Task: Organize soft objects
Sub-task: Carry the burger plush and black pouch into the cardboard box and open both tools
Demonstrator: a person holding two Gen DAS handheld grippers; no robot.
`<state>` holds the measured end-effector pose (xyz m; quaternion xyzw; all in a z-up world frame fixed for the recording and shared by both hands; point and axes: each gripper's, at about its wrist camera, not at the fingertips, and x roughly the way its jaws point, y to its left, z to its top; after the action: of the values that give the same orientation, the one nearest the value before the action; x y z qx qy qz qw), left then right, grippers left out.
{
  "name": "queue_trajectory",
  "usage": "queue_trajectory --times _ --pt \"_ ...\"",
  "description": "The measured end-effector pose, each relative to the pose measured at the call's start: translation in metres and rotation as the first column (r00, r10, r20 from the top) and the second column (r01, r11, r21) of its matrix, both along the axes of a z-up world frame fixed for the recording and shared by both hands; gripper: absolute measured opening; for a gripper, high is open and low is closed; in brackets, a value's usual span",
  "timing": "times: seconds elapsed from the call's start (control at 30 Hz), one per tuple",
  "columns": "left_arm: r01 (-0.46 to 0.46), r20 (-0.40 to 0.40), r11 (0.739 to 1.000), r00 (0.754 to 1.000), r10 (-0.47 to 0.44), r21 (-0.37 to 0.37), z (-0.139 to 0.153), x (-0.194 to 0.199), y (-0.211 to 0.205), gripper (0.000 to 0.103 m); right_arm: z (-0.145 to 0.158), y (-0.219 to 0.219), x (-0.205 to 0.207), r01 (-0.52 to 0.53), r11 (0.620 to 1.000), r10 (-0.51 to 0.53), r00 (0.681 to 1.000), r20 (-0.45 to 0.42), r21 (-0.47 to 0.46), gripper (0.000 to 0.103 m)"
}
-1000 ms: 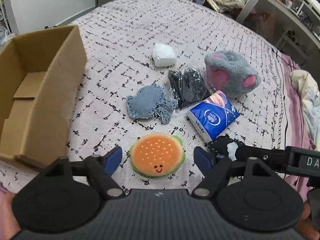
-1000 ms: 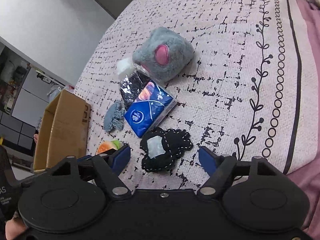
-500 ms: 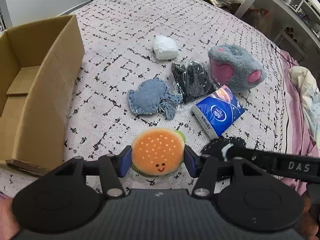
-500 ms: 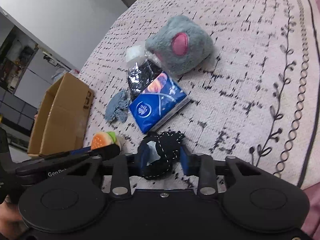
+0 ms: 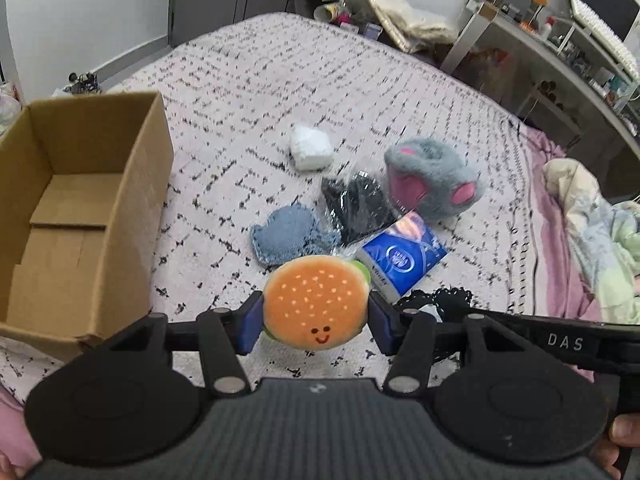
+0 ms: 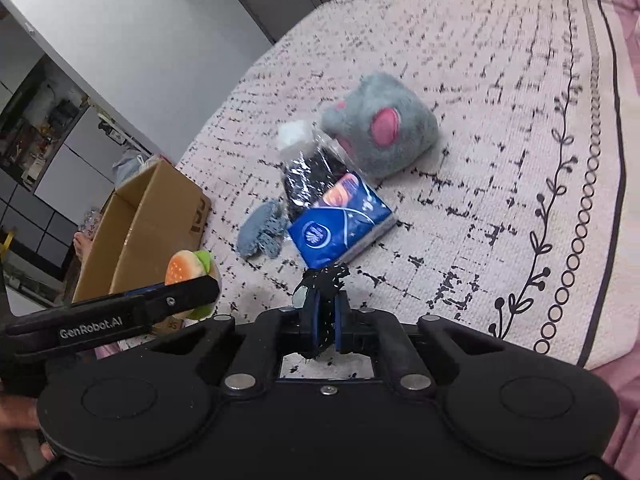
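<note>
My left gripper (image 5: 316, 320) is shut on an orange burger plush (image 5: 316, 308) and holds it above the bed; it also shows in the right wrist view (image 6: 188, 270). My right gripper (image 6: 325, 322) is shut on a black felt piece (image 6: 325, 280), squeezed thin between the pads. On the bedspread lie a denim mitt (image 5: 286, 238), a blue tissue pack (image 5: 404, 258), a bagged black item (image 5: 356, 208), a grey plush (image 5: 434, 180) and a white wad (image 5: 310, 146). An open cardboard box (image 5: 132, 184) stands at the left, with nothing visible inside.
The bed's right edge has a pink sheet (image 5: 560, 280) and a crumpled blanket (image 5: 596, 232). A cluttered desk (image 5: 560, 48) stands beyond the bed at the right. A wall and dark cabinets are at the back left.
Both grippers closed on their objects and lifted them off the bed: the left on the burger plush, the right on the black felt piece, now pinched flat.
</note>
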<state>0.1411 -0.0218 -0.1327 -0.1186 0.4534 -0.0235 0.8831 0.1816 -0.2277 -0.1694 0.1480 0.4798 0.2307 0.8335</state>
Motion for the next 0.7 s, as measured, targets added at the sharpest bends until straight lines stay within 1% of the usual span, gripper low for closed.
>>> queue_trajectory --times 0.13,0.23,0.37,0.5,0.7 --pt "0.001 0.044 1.000 0.999 -0.001 -0.007 0.014 -0.008 0.006 0.054 0.016 0.000 -0.010 0.023 1.000 -0.023 0.999 0.039 -0.001 0.007" --pt "-0.012 0.072 1.000 0.997 0.011 0.003 0.023 -0.014 0.014 0.054 0.032 0.002 -0.015 0.044 0.999 -0.044 0.997 0.070 0.008 0.007" --pt "-0.026 0.093 1.000 0.995 0.027 -0.016 0.033 -0.022 0.026 0.054 0.055 0.012 -0.017 0.051 0.999 -0.053 0.992 0.113 0.014 0.007" --pt "-0.036 0.118 0.999 0.992 0.038 -0.013 0.042 -0.027 0.035 0.054 0.074 0.027 -0.019 0.049 0.999 -0.051 0.987 0.151 0.012 0.007" --pt "-0.053 0.156 0.998 0.986 0.057 -0.026 0.052 -0.035 0.054 0.054 0.092 0.052 -0.021 0.047 0.999 -0.049 0.980 0.191 0.016 0.007"
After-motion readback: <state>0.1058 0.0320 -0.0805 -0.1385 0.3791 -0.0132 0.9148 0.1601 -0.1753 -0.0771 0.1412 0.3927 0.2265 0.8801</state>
